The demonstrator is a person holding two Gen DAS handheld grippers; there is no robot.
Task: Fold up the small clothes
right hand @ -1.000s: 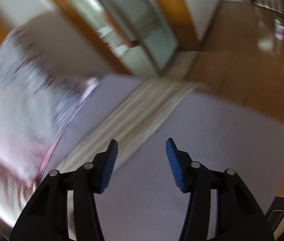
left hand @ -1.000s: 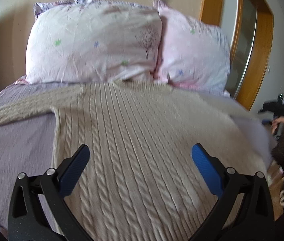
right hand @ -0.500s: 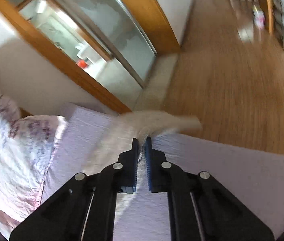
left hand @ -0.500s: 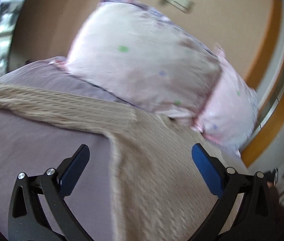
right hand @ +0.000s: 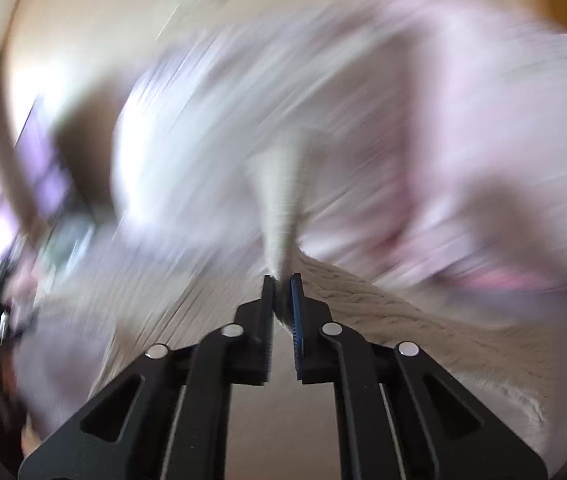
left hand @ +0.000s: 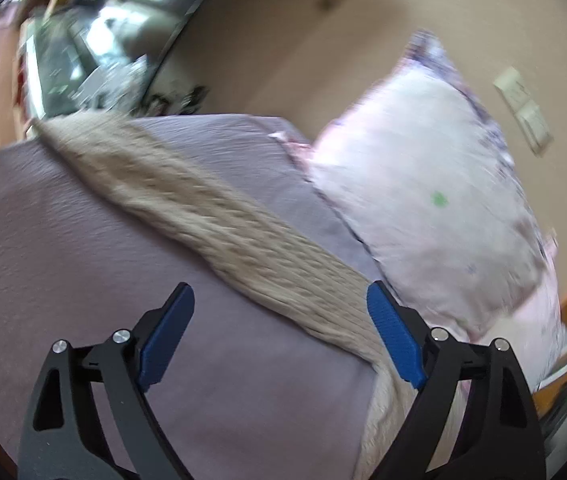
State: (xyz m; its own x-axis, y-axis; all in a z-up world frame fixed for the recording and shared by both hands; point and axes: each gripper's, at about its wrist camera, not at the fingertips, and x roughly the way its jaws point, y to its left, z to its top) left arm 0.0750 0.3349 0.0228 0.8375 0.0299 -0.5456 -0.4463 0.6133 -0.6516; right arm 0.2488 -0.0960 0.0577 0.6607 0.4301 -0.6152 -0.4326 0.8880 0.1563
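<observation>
Spanning lilac bedsheet [left hand: 63, 248], beige sweater sleeve [left hand: 219, 216], pink pillow [left hand: 435, 184] beyond

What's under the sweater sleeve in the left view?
The beige sleeve lies across the lilac bedsheet, which shows on both sides. The sheet directly beneath it is covered. A pink pillow sits beyond.

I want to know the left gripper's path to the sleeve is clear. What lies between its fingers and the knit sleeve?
In the left wrist view, only bare lilac bedsheet lies between the open left gripper and the beige sleeve.
</observation>
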